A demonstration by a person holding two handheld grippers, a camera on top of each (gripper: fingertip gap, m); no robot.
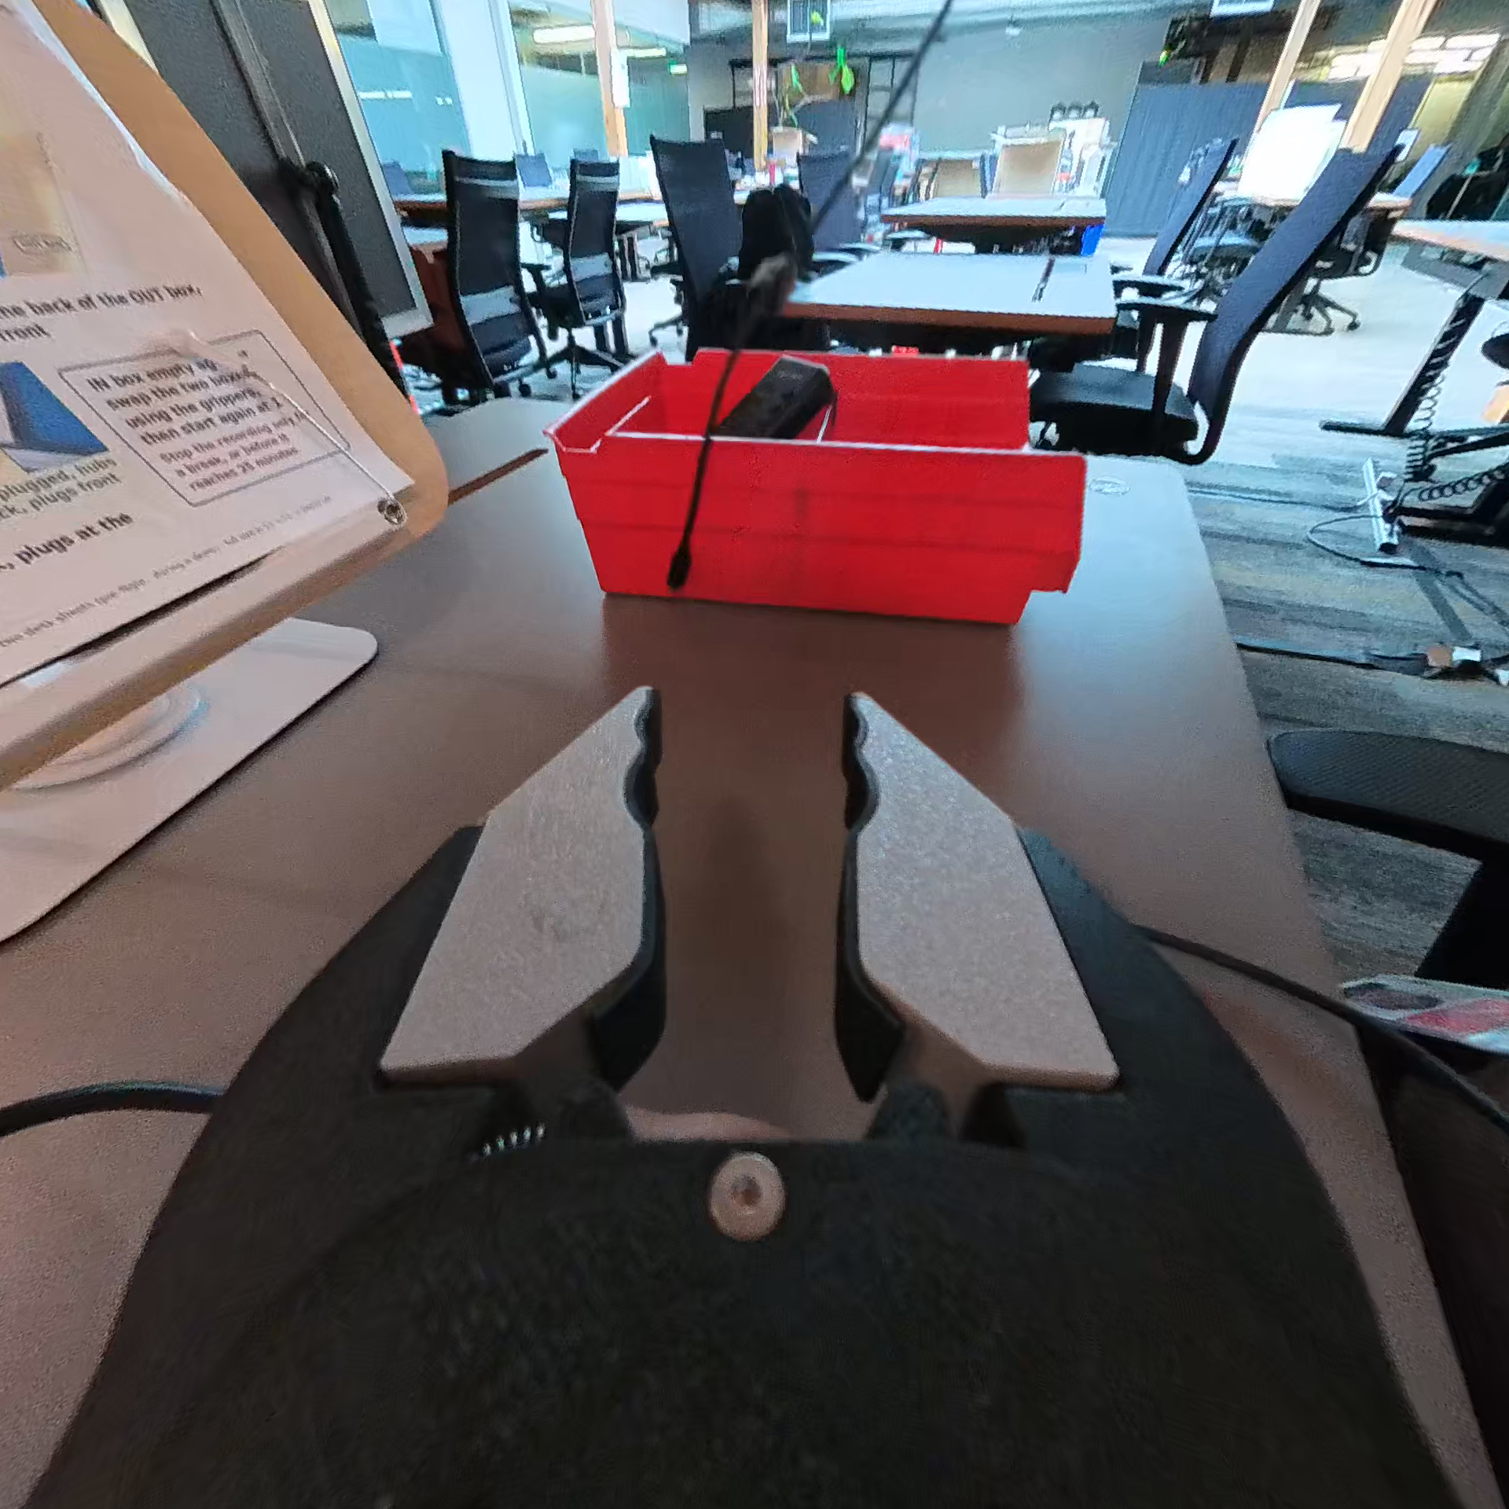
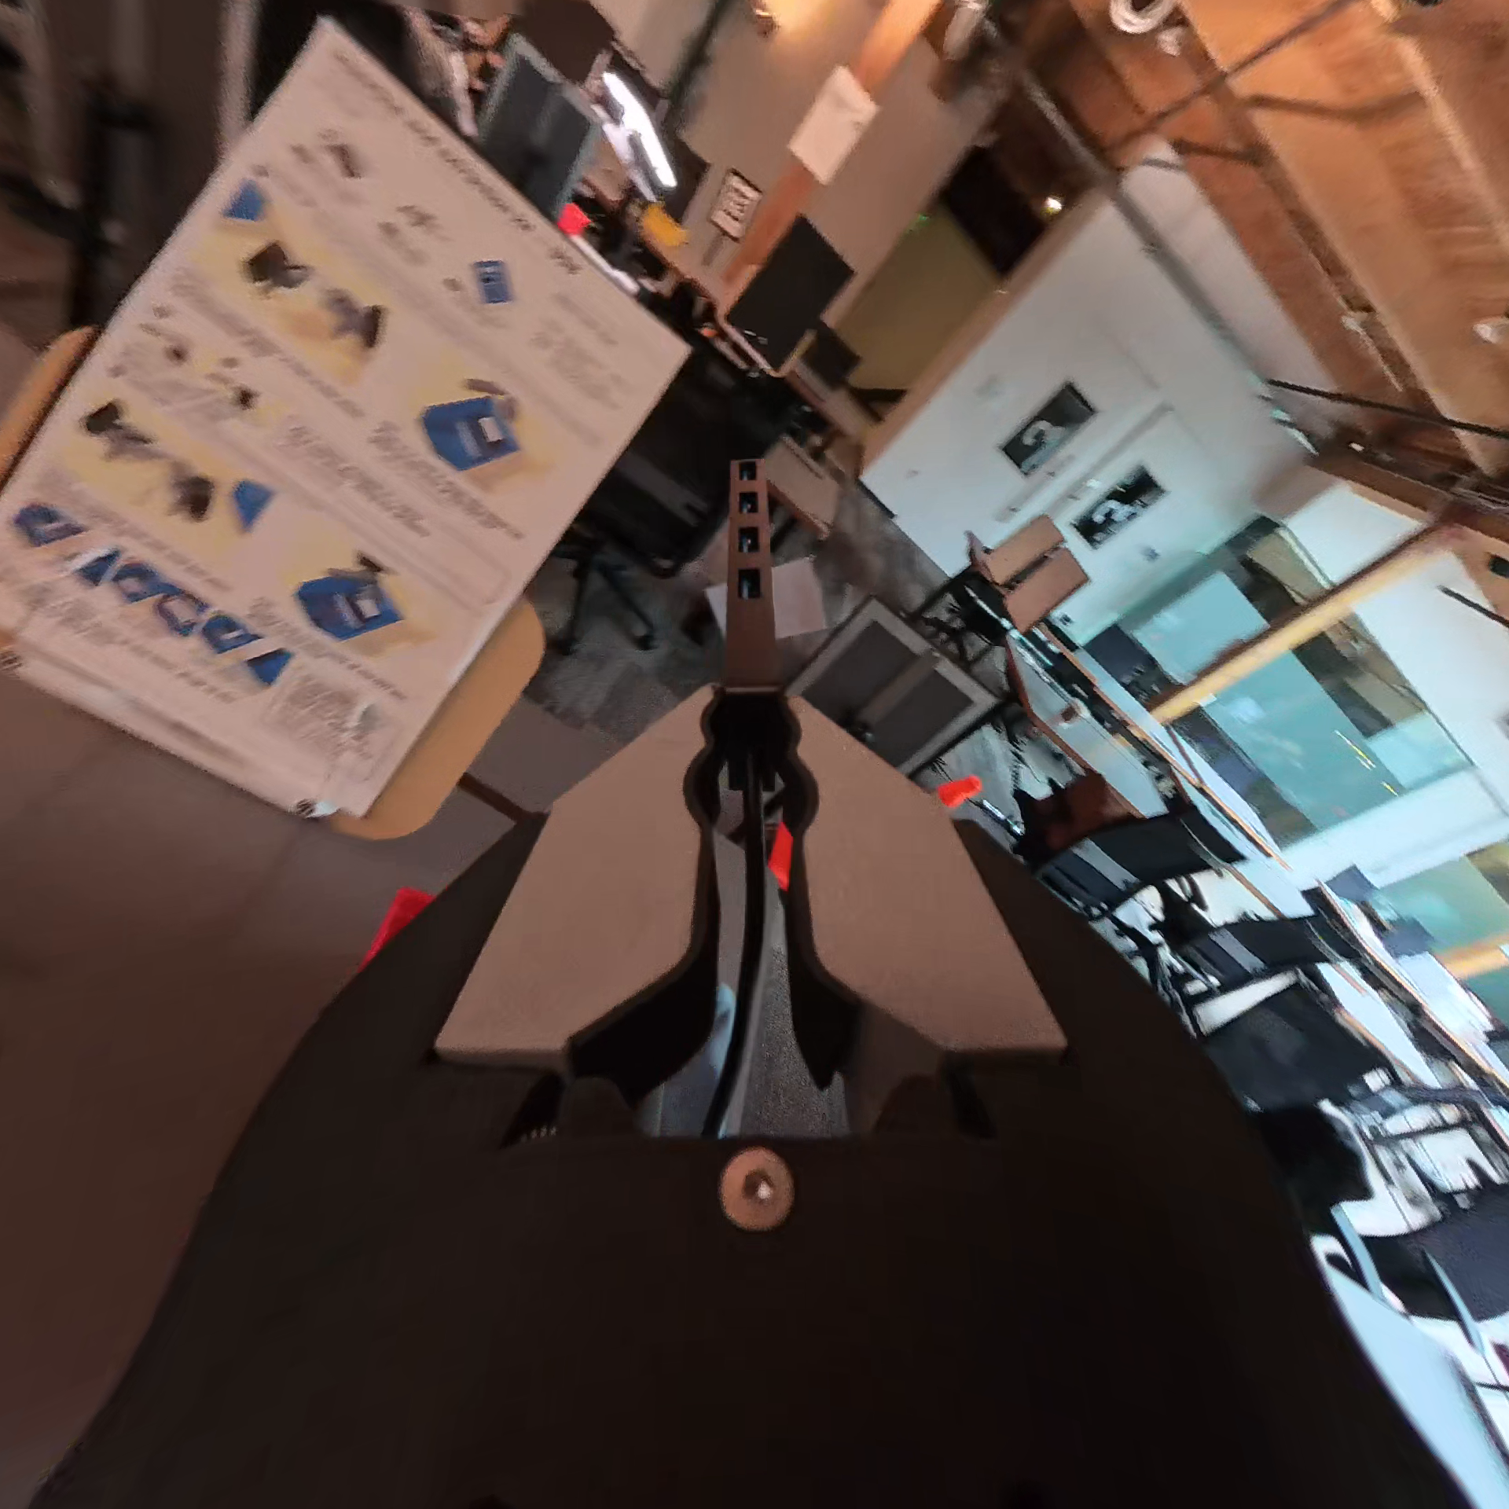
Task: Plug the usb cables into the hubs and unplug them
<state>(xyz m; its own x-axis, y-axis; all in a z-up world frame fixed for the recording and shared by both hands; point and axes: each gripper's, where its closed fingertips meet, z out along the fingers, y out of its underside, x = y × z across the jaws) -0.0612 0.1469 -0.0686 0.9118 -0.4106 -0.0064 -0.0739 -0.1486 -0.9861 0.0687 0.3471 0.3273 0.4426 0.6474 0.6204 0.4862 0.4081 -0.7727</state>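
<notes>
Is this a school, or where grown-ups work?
Most likely an open office. Beyond the red bin stand rows of desks and black swivel chairs, with glass-walled rooms behind them.

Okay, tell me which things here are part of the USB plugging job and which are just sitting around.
Part of the job:
- USB hub, clamped in the right hand-held gripper
- black cable hanging over the red bin
- second hub in the bin
- left hand-held gripper, open

Lying about:
- instruction sheet stand
- office chairs

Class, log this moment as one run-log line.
left gripper: open, empty, above table | right gripper: shut on hub, lifted | red bin: second hub inside, cable over front wall
</notes>
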